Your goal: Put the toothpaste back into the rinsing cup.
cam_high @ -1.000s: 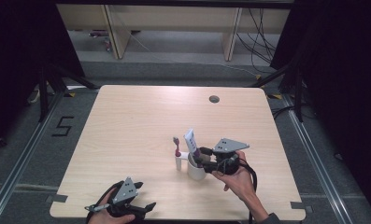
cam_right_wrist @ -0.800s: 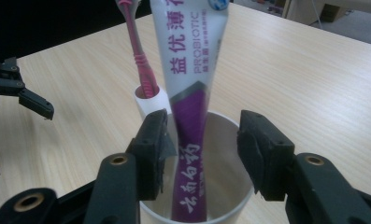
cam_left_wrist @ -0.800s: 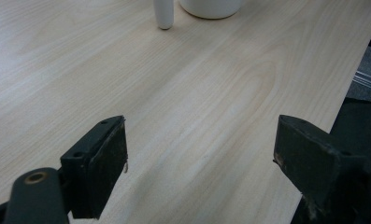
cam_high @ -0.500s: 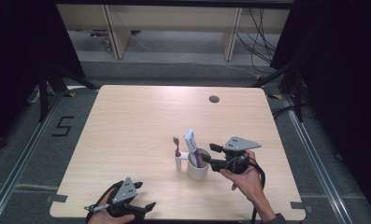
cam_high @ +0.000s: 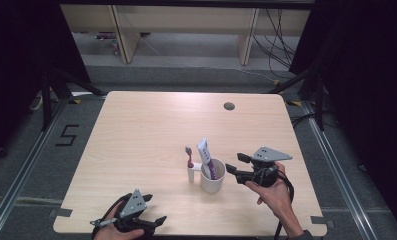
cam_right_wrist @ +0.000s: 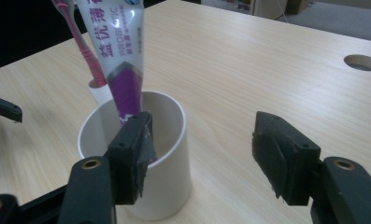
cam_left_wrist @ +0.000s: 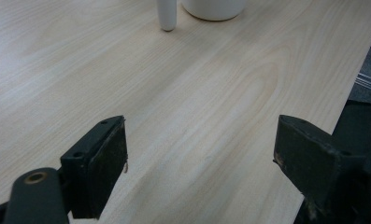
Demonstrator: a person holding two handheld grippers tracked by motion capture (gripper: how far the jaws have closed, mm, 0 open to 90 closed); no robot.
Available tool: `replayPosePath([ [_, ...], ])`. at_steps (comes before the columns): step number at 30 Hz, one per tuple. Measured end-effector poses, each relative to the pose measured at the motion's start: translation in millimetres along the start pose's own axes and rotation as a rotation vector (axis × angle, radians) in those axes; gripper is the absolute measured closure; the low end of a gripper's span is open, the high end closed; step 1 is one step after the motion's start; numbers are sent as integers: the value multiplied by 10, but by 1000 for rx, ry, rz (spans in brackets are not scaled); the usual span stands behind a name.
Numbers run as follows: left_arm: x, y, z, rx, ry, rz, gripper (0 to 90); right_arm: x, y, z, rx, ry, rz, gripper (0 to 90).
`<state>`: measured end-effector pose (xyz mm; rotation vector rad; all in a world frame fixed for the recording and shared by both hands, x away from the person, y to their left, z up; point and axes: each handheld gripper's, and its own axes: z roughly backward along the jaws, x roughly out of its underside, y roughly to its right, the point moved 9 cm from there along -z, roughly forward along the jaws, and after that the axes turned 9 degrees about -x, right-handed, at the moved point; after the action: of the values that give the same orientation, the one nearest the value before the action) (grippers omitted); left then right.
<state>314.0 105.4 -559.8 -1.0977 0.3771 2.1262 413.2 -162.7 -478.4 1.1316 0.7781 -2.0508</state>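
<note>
Near edge of table [cam_high: 136, 130]: left gripper [cam_high: 153, 223] low over the wood, jaws spread wide, nothing between them. Right gripper [cam_high: 233, 168] just beside the white cup [cam_high: 212, 181], on its right; jaws have just been opening, released, nothing gripped; in the right gripper view one jaw stands before the cup wall, the other over bare wood. Cup upright, middle of table toward the near side, toothpaste tube [cam_high: 206, 157] leaning inside. Pink toothbrush [cam_high: 189, 156] stands in the side holder [cam_high: 191, 173]. Far edge: cable hole [cam_high: 229, 106]
</note>
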Motion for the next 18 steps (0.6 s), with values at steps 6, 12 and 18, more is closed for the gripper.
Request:
replayPosePath([
  [6, -4, 5, -10, 0, 11, 13, 171, 57, 93, 70, 35, 4, 6, 348],
  [12, 18, -18, 18, -7, 10, 10, 171, 107, 128, 117, 44, 4, -12, 316],
  [18, 22, -17, 22, -13, 19, 26, 171, 163, 148, 132, 42, -10, -20, 298],
])
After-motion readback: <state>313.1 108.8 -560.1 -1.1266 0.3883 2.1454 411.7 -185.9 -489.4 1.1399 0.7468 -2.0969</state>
